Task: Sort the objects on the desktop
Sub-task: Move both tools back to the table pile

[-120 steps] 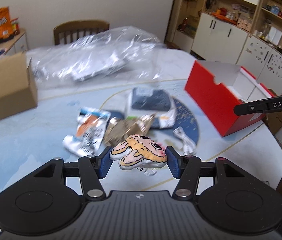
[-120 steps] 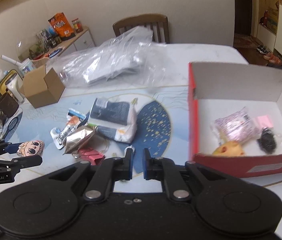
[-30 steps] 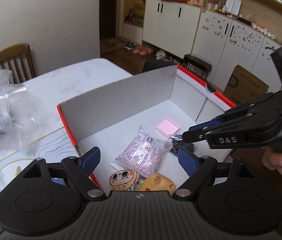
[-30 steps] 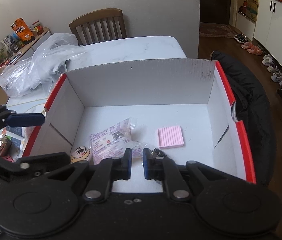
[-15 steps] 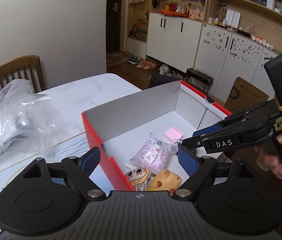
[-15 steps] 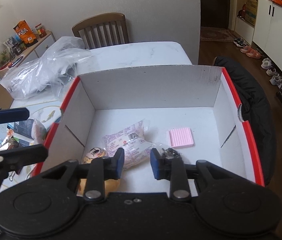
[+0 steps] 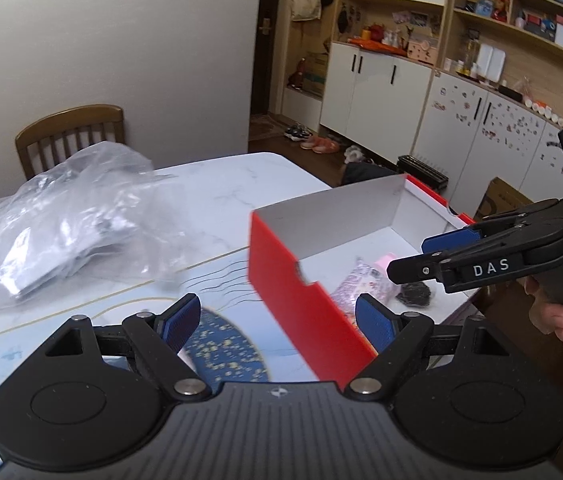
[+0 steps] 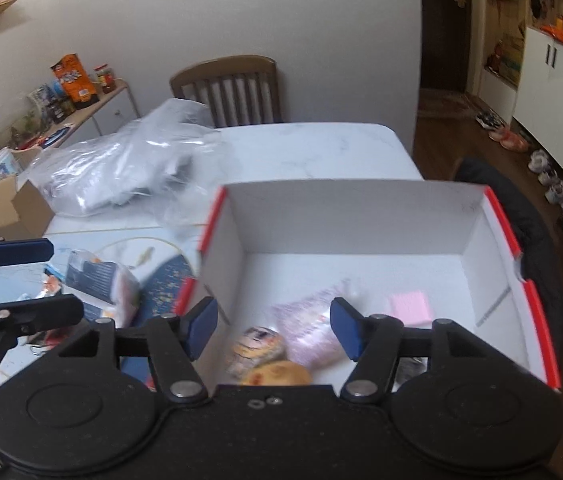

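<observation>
A red box with a white inside (image 7: 281,268) (image 8: 361,220) stands on the table. In it lie a cartoon-face plush (image 8: 257,346), a yellow toy (image 8: 277,374), a pink snack packet (image 8: 313,328) (image 7: 361,284), a pink pad (image 8: 409,306) and a small black item (image 7: 415,293). My left gripper (image 7: 277,322) is open and empty, just left of the box's near wall. My right gripper (image 8: 273,326) is open and empty above the box's near end; it also shows in the left wrist view (image 7: 413,258).
A crumpled clear plastic bag (image 7: 53,220) (image 8: 129,164) lies at the back of the table before a wooden chair (image 8: 229,88). Loose packets (image 8: 93,280) lie left of the box. A brown carton (image 8: 13,208) stands far left. A dark jacket (image 8: 521,216) hangs right.
The left gripper let the plush go into the box, then drew back left out of it. The right gripper opened wide and pulled back over the box.
</observation>
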A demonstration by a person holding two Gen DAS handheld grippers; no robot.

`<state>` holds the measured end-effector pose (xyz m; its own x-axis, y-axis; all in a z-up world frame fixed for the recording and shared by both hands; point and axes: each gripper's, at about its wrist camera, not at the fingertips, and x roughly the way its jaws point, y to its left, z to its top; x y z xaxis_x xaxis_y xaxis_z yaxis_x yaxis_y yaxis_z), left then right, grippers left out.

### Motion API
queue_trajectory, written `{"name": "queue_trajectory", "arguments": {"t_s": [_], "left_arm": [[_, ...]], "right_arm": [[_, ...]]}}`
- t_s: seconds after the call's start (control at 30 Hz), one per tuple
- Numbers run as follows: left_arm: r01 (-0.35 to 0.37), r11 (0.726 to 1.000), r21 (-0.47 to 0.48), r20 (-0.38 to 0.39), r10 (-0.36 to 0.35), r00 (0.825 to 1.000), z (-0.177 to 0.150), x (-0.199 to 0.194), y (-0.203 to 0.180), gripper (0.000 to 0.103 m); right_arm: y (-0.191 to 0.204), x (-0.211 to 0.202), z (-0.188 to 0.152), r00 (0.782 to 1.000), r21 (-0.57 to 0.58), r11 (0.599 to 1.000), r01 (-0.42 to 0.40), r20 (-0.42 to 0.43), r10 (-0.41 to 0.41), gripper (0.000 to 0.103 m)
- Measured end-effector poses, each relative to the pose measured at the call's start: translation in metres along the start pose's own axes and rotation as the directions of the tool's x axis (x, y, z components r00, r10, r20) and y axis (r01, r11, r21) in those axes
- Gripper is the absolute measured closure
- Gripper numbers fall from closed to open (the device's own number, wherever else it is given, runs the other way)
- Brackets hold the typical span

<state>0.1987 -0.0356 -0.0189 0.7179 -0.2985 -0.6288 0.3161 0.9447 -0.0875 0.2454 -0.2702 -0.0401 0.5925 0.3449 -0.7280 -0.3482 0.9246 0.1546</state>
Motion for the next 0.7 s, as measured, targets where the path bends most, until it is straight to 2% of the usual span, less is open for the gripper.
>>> {"name": "queue_trajectory", "arguments": {"t_s": [0.17,0.5,0.7], "left_arm": [[-0.027,0.999,-0.027,0.009,0.027,1.000,-0.008,-0.015,0.026,0.007],[-0.074,0.994,-0.084,0.003,0.074,0.997,-0.026,-0.039,0.084,0.000],[-0.105,0.988,-0.117,-0.045,0.100,0.994,-0.043,-0.044,0.125,0.000]], "right_arm": [[0.031,0.002,0.008,0.999,-0.040,0.999,-0.036,0.010,0.037,0.036],[0.098,0.020,0.019,0.993,-0.157,0.980,-0.121,-0.016,0.120,0.029],[0.132,0.038,0.022,0.986,-0.246,0.955,-0.165,-0.058,0.155,0.022]]}}
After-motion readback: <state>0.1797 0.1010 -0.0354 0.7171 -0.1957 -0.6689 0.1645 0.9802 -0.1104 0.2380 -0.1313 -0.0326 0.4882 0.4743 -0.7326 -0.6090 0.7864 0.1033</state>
